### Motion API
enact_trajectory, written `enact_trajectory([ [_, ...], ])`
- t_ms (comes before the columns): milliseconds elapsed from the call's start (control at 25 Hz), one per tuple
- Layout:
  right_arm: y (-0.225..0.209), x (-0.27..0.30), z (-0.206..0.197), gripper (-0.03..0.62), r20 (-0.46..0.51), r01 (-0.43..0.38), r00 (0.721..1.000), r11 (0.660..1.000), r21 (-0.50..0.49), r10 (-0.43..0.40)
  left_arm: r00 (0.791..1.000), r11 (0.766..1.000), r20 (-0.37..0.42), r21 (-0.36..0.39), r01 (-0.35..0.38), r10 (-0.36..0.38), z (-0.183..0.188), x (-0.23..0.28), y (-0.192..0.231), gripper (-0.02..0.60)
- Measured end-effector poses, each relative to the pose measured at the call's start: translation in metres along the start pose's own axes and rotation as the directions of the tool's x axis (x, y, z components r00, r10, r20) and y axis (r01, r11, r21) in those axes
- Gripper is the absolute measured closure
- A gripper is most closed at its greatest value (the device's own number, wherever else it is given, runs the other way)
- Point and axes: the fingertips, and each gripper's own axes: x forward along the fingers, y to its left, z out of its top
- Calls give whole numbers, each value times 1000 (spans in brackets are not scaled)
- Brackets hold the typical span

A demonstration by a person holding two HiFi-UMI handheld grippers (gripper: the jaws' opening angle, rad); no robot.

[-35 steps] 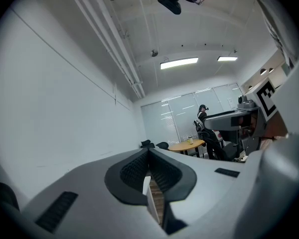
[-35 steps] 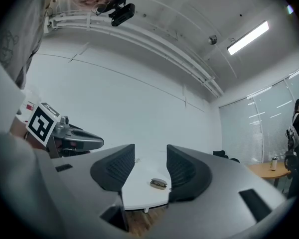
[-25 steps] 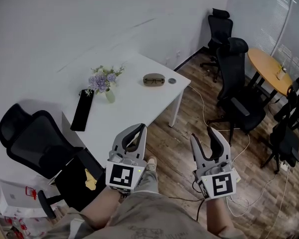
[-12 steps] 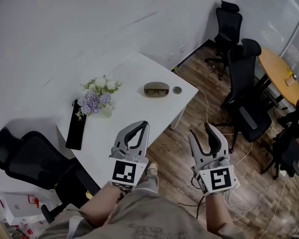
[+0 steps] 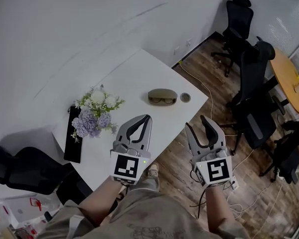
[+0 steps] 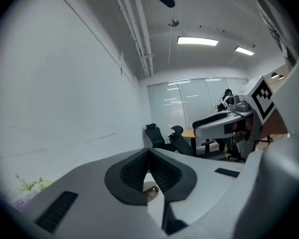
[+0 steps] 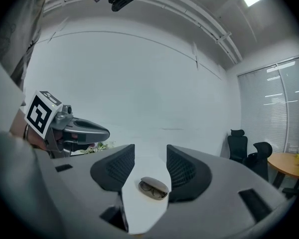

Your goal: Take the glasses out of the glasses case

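While the glasses case (image 5: 162, 94) lies open just right of the frame's centre in the head view, the glasses (image 5: 162, 101) sit inside it, dark rims showing under the raised lid. It rests on the white table (image 5: 134, 78) toward the near right corner, with a small round thing (image 5: 185, 97) just beside it to the right. Neither claw touches the case; both hang below it in the picture, out past the table's near edge.

In the right gripper view the right gripper (image 7: 150, 148) has its ribbed pads wide apart with nothing held, and the case shows through the gap between them, well off on the tabletop. The left gripper (image 5: 147, 117) is closed at the tips, its pads meeting at a point, nothing pinched between them.

Left of centre on the table stands a bunch of white and purple flowers (image 5: 93, 114), and beside it at the far left edge lies a long flat black thing (image 5: 72, 136). A black office chair (image 5: 25, 168) stands at the lower left, two more (image 5: 256, 83) at the upper right on the wood floor, near a round wooden table (image 5: 289, 78) at the right edge
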Motion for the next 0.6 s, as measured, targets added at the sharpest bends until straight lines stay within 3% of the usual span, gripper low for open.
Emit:
enact_trajectory([
  [600, -27, 77, -39, 396, -82, -112, 990, 992, 52, 116, 990, 998, -132, -13, -55, 53, -43, 61, 21, 565],
])
